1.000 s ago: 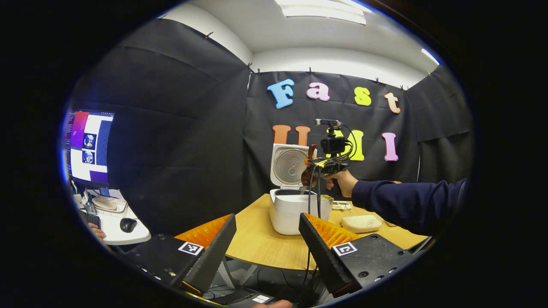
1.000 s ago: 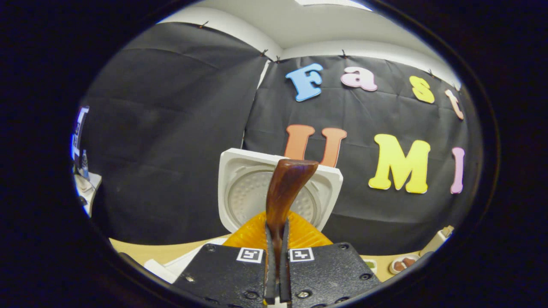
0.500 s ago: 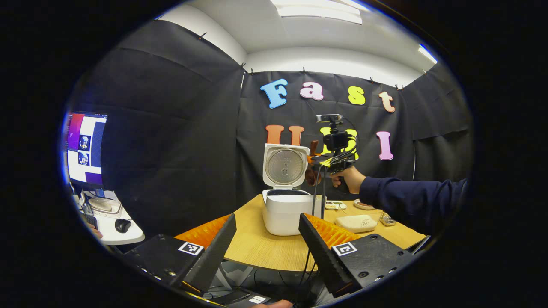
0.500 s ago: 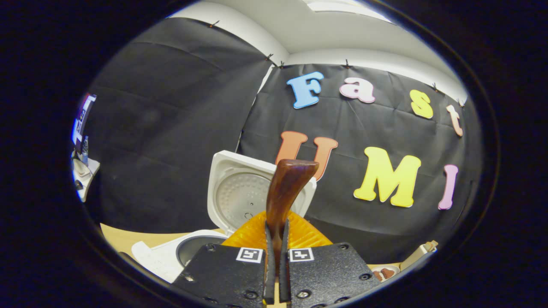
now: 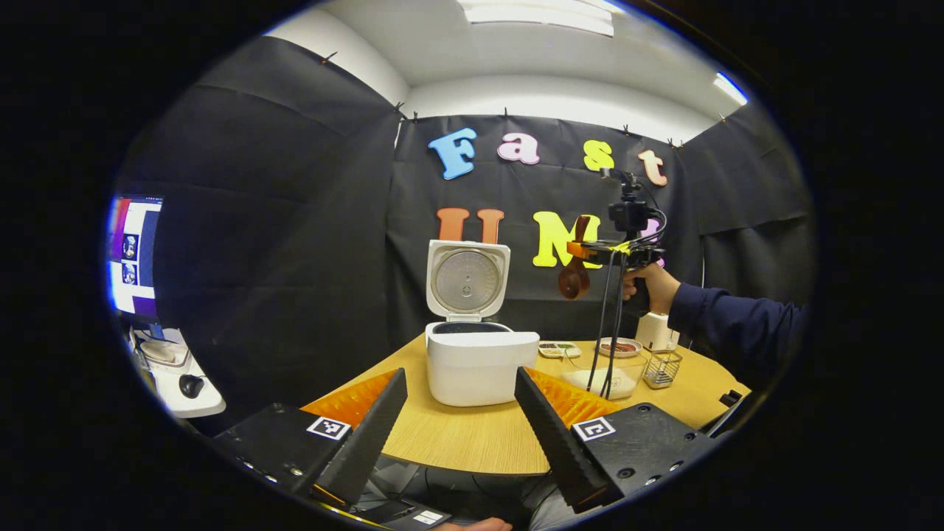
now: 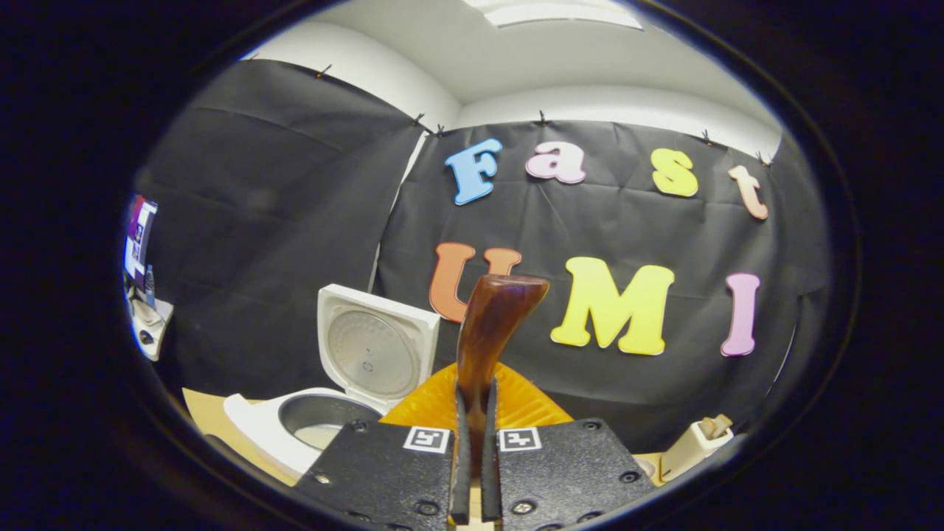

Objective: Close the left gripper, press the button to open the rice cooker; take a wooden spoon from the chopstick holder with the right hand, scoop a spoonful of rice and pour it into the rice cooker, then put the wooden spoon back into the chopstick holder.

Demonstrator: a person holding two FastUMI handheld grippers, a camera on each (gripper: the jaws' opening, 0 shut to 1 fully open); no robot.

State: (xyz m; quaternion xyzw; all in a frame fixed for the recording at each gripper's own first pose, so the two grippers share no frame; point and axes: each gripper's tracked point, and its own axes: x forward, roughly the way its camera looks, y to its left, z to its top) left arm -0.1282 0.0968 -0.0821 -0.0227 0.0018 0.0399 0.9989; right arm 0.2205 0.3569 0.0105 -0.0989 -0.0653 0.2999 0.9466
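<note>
The white rice cooker (image 5: 479, 361) stands on the wooden table with its lid (image 5: 467, 279) up. My left gripper (image 5: 459, 417) is open, low in front of the cooker, nothing between its fingers. Farther right a hand holds my right gripper (image 5: 590, 252) high above the table's right side, shut on the wooden spoon (image 5: 573, 279), whose bowl hangs down. In the right gripper view the spoon handle (image 6: 490, 324) stands up between the shut fingers of my right gripper (image 6: 472, 420), with the cooker (image 6: 284, 431) and its lid (image 6: 372, 352) to the lower left. A wire chopstick holder (image 5: 661, 369) stands below the hand.
A clear container of rice (image 5: 611, 380) sits beside the wire holder. Two small dishes (image 5: 558, 348) and a white box (image 5: 653, 330) stand behind them. A side desk with a monitor (image 5: 133, 254) and a mouse (image 5: 190, 383) lies off to the left. Cables hang from the right gripper.
The right gripper has carried the spoon to the right and up, away from over the cooker to above the wire holder's side. The left gripper stays open, its view turned slightly.
</note>
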